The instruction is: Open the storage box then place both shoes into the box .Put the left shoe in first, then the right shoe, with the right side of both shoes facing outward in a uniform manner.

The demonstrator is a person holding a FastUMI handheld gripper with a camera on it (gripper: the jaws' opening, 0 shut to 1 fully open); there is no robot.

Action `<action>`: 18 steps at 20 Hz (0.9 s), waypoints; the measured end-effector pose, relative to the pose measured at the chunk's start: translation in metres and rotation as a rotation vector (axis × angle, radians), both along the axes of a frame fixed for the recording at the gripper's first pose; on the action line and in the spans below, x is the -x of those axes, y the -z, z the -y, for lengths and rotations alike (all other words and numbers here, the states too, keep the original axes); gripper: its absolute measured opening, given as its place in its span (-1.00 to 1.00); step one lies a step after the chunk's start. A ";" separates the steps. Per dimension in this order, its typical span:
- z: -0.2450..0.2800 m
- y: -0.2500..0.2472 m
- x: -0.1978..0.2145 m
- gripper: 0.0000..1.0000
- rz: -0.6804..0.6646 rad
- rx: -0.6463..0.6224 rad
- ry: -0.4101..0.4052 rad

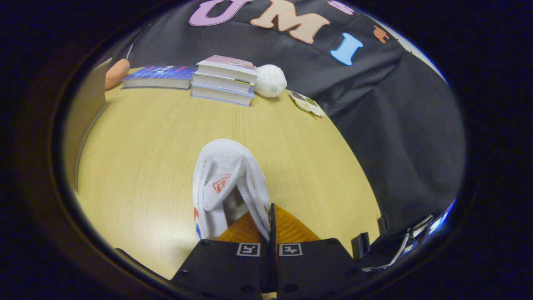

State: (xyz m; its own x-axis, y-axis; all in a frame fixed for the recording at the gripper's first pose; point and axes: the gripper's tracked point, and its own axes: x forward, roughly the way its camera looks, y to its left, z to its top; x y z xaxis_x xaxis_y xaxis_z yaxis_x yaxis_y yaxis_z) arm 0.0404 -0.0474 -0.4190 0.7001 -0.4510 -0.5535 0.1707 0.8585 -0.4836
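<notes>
A white shoe (227, 183) with red and blue side marks and a red logo on its tongue points away from me over the wooden table (145, 166). My gripper (270, 216) is shut on the shoe: its two fingers are pressed together on the right wall of the shoe's opening, near the heel. The shoe's heel end is hidden behind the fingers. Whether the shoe rests on the table or is lifted off it I cannot tell.
At the table's far edge lie a flat blue book (160, 77), a stack of three books (225, 81), a white ball (270, 81), an orange-brown ball (116, 73) and a small patterned card (307, 103). A beige panel (85, 121) stands along the left. Black cloth hangs beyond and to the right.
</notes>
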 end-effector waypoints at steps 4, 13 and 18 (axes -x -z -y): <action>-0.013 -0.015 0.009 -0.95 0.005 0.081 0.119; -0.053 -0.130 0.029 -0.95 0.110 0.291 0.191; -0.108 -0.222 0.025 -0.95 0.270 0.360 0.148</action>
